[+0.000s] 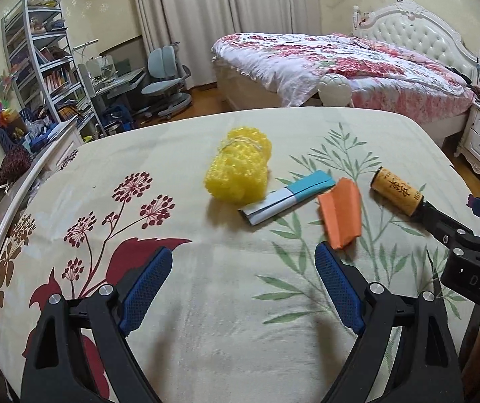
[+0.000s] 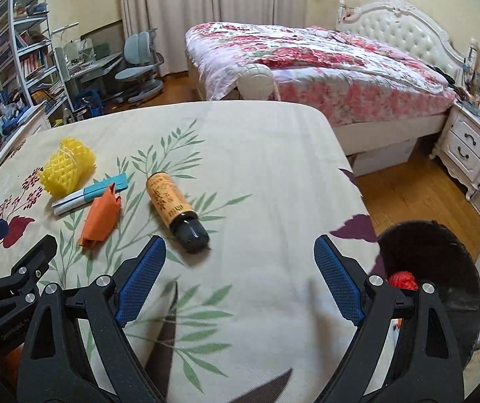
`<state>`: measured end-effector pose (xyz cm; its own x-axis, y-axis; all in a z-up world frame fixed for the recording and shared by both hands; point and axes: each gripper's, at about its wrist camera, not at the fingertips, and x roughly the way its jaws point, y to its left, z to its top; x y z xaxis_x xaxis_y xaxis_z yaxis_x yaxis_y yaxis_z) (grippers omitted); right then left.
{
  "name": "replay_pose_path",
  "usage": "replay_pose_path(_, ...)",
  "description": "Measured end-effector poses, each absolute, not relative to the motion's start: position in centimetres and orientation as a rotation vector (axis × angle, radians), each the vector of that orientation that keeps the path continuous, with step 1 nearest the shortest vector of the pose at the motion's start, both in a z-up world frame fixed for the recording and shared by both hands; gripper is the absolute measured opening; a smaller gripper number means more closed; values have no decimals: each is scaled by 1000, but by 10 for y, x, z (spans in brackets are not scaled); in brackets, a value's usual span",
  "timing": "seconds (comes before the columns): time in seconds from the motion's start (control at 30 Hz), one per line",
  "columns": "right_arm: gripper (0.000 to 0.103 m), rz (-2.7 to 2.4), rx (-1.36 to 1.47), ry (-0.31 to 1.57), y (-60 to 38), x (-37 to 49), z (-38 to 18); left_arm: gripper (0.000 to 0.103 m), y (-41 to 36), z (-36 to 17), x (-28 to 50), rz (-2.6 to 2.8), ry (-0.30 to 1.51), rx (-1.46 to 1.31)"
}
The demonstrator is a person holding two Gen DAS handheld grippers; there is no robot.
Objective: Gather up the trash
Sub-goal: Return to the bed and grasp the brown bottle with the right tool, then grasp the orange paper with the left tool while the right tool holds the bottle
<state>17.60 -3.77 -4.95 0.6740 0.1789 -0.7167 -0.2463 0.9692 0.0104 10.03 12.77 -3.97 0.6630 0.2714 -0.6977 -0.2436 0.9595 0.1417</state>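
A: Both sets of tongs spread wide, nothing held. Left gripper (image 1: 243,268) low over the floral cloth (image 1: 206,352), short of the paper scraps. Right gripper (image 2: 240,268) over bare cloth, just beside the bottle's cap end.

B: Trash locations?

A: Clustered on the cloth: yellow foam net (image 1: 240,168), blue-white folded paper (image 1: 287,198) touching it, orange folded paper (image 1: 340,215) just beside that, small dark-capped bottle (image 2: 176,208) lying on its side, near the orange piece. Dark bin (image 2: 441,268) at the right edge of the right view, something red (image 2: 402,280) already inside.

B: Risks?

A: Probably the bottle. Round, on its side, soft cloth under it: likely to roll if nudged by one pad first. Lengthwise grab across the cap may slip; squarely across the body seems safer.

B: Papers?

A: Flat and thin. Pads may pinch cloth along with paper and drag the whole cover. Orange and blue-white close enough to catch both by accident. Foam net light, could spring out of a shallow grip.

B: Bin?

A: Partly hidden behind the right finger (image 2: 340,285); drop near the rim may miss.
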Motion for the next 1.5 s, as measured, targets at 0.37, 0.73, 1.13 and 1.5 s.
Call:
replay_pose_path(0.37,66,295,-121,843,5,205,-54,86,142,-45,100,284,809,12)
replay_pose_path(0.73,25,291,-112,868,-2,196,-59,86,135,-46,103,254,811,35)
replay_pose_path(1.13,24,226,-69,859,-43,165,-61,86,110,-45,111,191,811,43)
replay_pose_path(1.5,24,198,-35,859,-62,170,-63,86,82,-45,135,151,813,88)
